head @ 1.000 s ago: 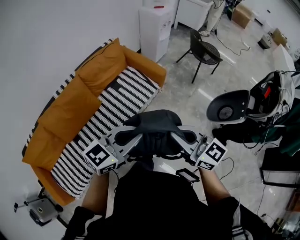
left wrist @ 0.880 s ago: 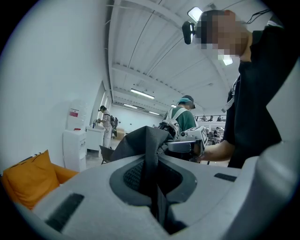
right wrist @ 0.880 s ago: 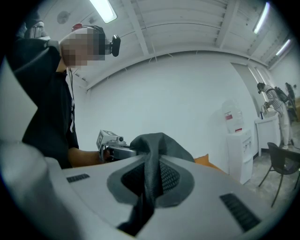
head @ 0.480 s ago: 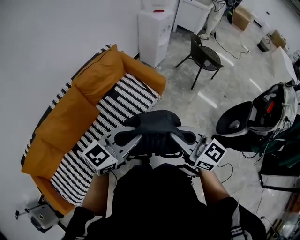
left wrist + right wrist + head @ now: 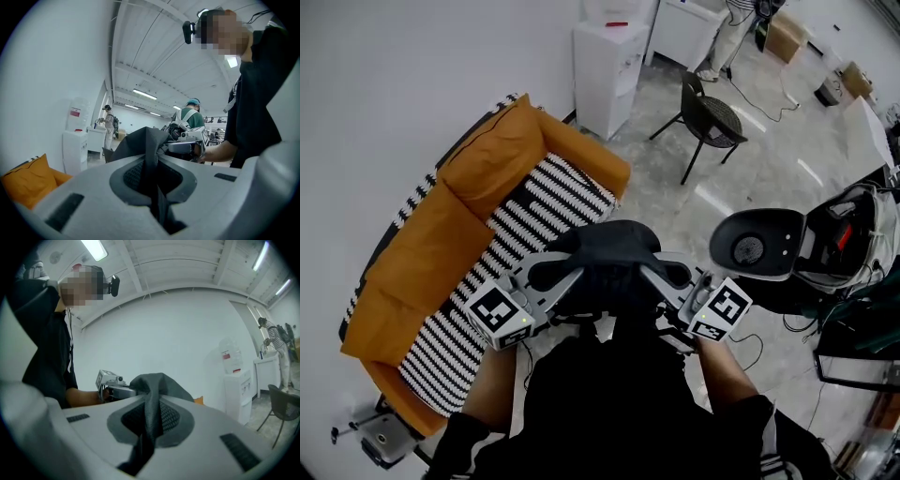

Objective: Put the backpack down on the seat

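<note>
Left gripper (image 5: 572, 277) and right gripper (image 5: 649, 276): held at lower centre of the head view on bare forearms (image 5: 499, 377) that reach forward from the bottom edge. Both lie about level and angle inward toward each other, marker cubes outermost. Jaws of each: closed tight, each pinching a fold of dark woven fabric, as its own gripper view shows. Backpack (image 5: 611, 255): black, soft, slumped in a rounded hump between the two grippers. It hangs in the air, over the pale glossy stone floor (image 5: 675, 202), at the right edge of the seat (image 5: 520, 246), not resting on it. Seat: flat pad, black-and-white stripes, part of a sofa (image 5: 609, 167) that runs diagonally across the left of the frame. Cushions (image 5: 492, 145): orange, plump, matte cloth, along the sofa's wall side. Chair (image 5: 710, 105): black, thin legs, upper right. Change from the earlier frames: grippers and backpack keep the same place in the frame and the same grip, while sofa and chair have slid slightly down the frame.
</note>
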A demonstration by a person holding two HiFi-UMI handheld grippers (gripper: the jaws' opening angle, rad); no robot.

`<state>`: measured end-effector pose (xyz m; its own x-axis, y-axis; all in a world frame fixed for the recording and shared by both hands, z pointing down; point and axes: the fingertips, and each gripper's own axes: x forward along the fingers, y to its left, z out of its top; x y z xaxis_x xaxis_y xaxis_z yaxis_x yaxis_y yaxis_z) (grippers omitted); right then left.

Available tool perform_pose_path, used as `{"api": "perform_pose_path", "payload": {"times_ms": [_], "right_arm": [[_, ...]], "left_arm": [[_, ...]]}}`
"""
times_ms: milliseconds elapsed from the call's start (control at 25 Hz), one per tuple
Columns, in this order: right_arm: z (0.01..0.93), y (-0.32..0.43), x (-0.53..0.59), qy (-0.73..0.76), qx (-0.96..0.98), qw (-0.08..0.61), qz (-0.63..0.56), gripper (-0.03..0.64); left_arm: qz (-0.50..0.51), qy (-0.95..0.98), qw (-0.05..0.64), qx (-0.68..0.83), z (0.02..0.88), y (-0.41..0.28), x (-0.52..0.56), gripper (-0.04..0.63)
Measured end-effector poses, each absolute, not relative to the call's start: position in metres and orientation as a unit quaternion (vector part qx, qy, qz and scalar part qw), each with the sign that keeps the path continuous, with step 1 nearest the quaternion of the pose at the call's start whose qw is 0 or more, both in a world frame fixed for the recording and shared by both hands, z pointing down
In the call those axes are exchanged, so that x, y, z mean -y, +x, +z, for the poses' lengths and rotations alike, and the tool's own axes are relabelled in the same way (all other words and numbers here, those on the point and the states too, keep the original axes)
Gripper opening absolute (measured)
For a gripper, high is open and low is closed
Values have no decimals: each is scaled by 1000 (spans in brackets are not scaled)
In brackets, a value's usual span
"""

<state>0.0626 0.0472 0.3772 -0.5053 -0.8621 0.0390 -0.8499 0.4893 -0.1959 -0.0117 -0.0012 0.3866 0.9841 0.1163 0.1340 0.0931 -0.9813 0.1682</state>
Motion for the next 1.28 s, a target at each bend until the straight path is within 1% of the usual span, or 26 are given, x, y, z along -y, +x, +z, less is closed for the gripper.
{"api": "perform_pose_path", "payload": {"times_ms": [480, 600, 1000, 1280], "right_arm": [[383, 124, 8, -458, -882, 37, -99, 29], [383, 143, 27, -445, -889, 34, -99, 29], [377, 197, 78, -385, -917, 29, -102, 29], [379, 222, 107, -329, -938, 28, -105, 29]], "left_arm": [[84, 992, 97, -12, 388, 47, 47, 31], [80, 993, 85, 3, 394, 62, 65, 31], [84, 990, 90, 70, 387, 112, 103, 31], [89, 983, 100, 127, 391, 133, 120, 31]]}}
